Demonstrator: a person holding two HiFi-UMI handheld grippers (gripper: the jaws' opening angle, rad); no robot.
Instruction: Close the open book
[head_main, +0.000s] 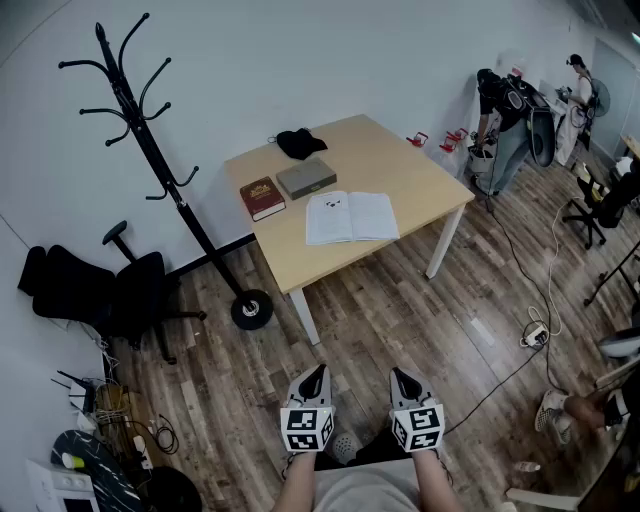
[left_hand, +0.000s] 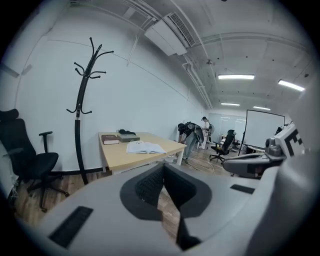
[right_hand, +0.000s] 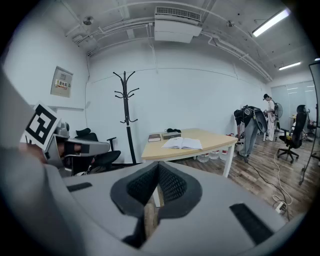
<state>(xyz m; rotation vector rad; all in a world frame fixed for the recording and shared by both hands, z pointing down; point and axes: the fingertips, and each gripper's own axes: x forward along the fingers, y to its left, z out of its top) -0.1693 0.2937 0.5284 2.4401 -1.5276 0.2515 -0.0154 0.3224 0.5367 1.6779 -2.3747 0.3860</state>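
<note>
The open book (head_main: 351, 217) lies flat on the light wooden bench (head_main: 410, 165), close to the edge nearest the person. Its white pages are spread face up on either side of the centre fold, with a small dark mark on the left page and faint grey print on the right. Behind it, and apart from it, lie a closed dark red book (head_main: 262, 197), a grey book (head_main: 306, 177) and a black cloth (head_main: 300, 143). The left tongs (head_main: 317, 374) and right tongs (head_main: 401, 377) are over the plank floor (head_main: 380, 320), well short of the bench, both closed and empty.

left gripper (head_main: 311, 388): jaws closed, empty | right gripper (head_main: 409, 389): jaws closed, empty
</note>
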